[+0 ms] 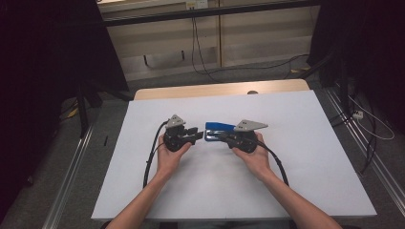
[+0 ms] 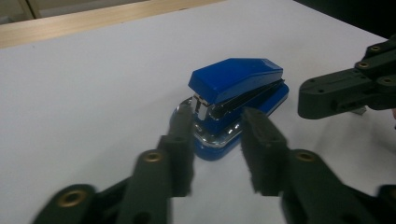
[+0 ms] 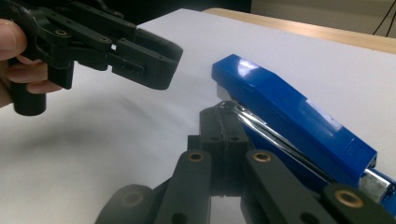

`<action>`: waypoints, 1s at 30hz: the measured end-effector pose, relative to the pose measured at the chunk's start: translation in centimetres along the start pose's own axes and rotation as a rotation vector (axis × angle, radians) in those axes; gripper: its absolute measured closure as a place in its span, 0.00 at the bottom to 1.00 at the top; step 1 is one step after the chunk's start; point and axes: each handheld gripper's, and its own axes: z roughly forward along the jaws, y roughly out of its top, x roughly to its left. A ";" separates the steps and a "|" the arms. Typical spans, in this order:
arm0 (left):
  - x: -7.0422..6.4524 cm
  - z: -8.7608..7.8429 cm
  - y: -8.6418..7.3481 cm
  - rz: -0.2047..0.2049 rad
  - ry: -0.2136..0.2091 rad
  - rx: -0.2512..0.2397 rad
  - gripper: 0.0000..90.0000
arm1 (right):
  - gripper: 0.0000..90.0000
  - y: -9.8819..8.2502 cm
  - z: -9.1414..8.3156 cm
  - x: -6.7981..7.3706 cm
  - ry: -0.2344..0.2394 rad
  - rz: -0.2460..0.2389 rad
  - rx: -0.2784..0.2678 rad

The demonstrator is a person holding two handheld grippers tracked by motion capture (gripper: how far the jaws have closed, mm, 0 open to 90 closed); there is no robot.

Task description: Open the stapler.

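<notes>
While the shiny blue plastic stapler (image 2: pixel 236 105) sits on the white table (image 1: pixel 296 181) between both claws, left claw (image 2: pixel 217 140) apart near its mouth, right claw (image 3: pixel 223 122) together beside it: next, probably close left gently.

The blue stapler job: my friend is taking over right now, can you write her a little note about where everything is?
Left hand-held gripper: open, jaws on either side of the front end of the blue stapler, not clamped.
Right hand-held gripper: shut, holding nothing, its tip right beside the stapler, contact unclear.
The stapler lies closed on the white table, near the middle, between both grippers.
Done: both grippers brought up to it.
Left: probably grip it; nothing is held yet.
</notes>
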 end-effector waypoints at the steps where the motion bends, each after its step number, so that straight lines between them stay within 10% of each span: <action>1: 0.1 0.0 0.0 -0.017 -0.005 0.001 0.84 | 1.00 0.1 0.2 0.0 -0.005 0.001 0.003; 6: 0.1 0.4 0.2 -0.018 -0.002 0.030 1.00 | 1.00 0.6 1.3 0.0 0.003 -0.016 0.020; 30: 1.2 3.7 0.6 -0.021 0.061 0.105 1.00 | 1.00 1.1 4.4 -0.1 -0.016 -0.050 0.132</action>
